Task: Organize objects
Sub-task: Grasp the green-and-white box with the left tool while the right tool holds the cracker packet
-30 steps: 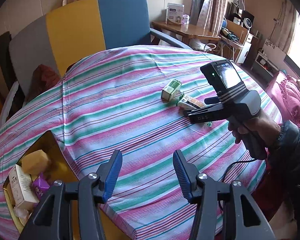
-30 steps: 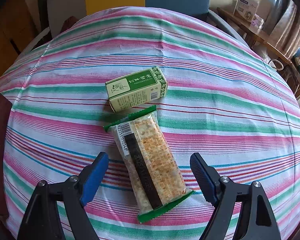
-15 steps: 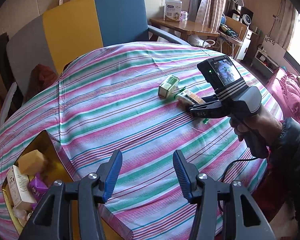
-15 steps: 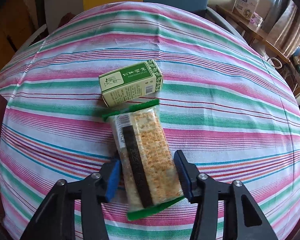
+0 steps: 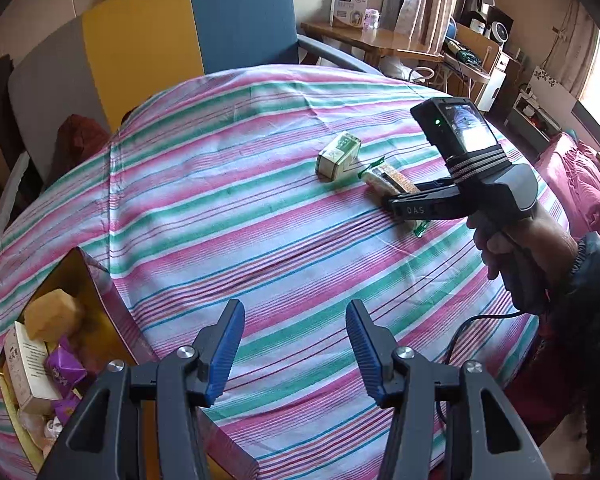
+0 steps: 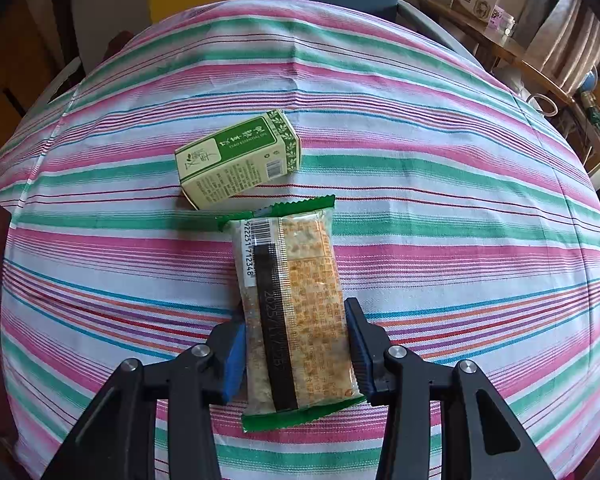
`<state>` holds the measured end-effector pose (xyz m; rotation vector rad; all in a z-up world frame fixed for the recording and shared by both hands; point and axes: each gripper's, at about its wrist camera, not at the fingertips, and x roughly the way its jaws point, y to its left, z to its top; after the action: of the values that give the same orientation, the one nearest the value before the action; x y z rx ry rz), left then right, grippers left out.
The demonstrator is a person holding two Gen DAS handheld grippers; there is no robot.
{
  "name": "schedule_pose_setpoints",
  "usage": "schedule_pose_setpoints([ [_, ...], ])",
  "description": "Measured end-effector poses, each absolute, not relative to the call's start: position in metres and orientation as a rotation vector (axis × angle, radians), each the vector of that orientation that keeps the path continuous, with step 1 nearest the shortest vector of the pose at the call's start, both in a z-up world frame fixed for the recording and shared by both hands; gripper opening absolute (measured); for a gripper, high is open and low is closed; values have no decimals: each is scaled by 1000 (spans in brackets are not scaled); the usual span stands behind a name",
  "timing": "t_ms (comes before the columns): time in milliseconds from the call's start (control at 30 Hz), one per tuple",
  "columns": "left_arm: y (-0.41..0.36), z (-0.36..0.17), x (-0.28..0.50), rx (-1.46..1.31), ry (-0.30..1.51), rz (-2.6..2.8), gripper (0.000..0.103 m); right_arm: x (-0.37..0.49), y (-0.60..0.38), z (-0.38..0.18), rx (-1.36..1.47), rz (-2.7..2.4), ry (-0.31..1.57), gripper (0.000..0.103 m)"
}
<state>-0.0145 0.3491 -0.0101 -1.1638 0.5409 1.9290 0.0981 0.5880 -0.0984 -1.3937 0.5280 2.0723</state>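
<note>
My right gripper [image 6: 296, 344] is shut on a cracker packet [image 6: 296, 312] with green ends, its pads pressing both long sides; the packet looks slightly raised off the striped tablecloth [image 6: 440, 184]. A green and cream carton [image 6: 240, 158] lies on its side just beyond the packet. In the left wrist view the right gripper [image 5: 396, 204] holds the packet [image 5: 388, 178] at the table's right, beside the carton [image 5: 338, 156]. My left gripper [image 5: 296, 340] is open and empty over the near table edge.
An open box [image 5: 88, 280] at the near left holds a tan block, a white carton and purple wrappers. A grey, yellow and blue chair [image 5: 140, 48] stands behind the table. A wooden desk [image 5: 380, 38] with clutter is at the back right.
My right gripper went from wide open around the packet to shut on it, and the packet has turned straighter between the fingers. The left gripper stayed open and barely moved.
</note>
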Motion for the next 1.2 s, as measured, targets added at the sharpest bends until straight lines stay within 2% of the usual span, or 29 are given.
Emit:
schedule_pose_setpoints([
  [367,393,-17,-53,-1248,478,1898,53,112,587,-90,-1391,2020,568,45],
  [1200,548,-67,-92,-1074,735,1752,54,122,602,-84,-1395,1959,615,45],
])
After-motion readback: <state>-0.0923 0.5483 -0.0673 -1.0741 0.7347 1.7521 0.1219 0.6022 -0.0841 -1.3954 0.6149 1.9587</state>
